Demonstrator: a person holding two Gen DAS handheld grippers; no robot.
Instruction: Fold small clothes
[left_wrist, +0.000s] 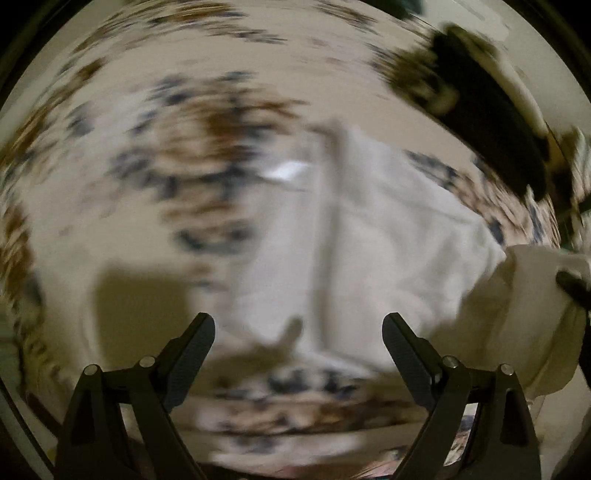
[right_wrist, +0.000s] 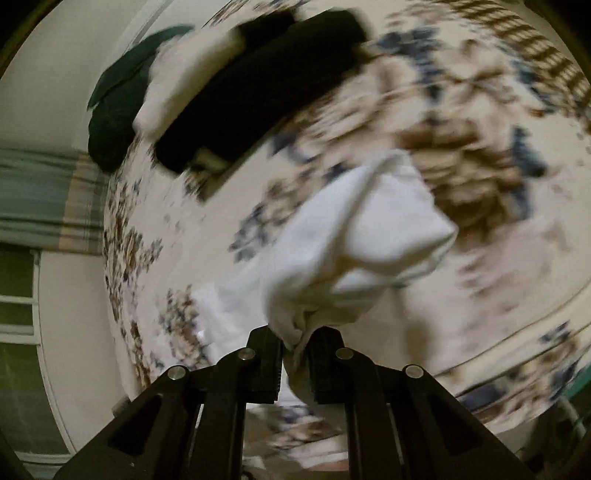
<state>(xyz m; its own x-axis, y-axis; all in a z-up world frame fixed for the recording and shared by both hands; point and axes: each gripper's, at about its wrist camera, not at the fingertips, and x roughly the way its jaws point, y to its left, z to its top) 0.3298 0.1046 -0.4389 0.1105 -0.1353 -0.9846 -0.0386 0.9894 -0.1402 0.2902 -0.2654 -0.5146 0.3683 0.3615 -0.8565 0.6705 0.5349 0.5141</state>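
1. Left wrist view: the left gripper (left_wrist: 298, 332) is nearest. Its two black fingers (left_wrist: 195, 345) are wide apart with nothing between them.
2. Under it lies a white cloth (left_wrist: 354, 236), spread mostly flat on a flowery bedspread (left_wrist: 122, 173) with brown and blue flowers. The picture is blurry.
3. On the right side, a corner of the white cloth is bunched and lifted up. A dark tip of the right gripper (left_wrist: 574, 286) shows there at the edge.
4. At the top right, a black piece of clothing (left_wrist: 491, 122) lies on the bedspread, well apart from the white cloth.
5. Right wrist view: the right gripper (right_wrist: 295, 354) is nearest. Its fingers (right_wrist: 264, 363) are pressed together on a pinch of the white cloth (right_wrist: 369, 236).
6. The cloth hangs from the fingers in a soft fold above the flowery bedspread (right_wrist: 480, 155).
7. At the top left lies a pile of clothes: a black one (right_wrist: 258, 92), a white one (right_wrist: 184, 74) and a dark green one (right_wrist: 110, 122).
8. On the far left is a striped cloth (right_wrist: 40, 199).
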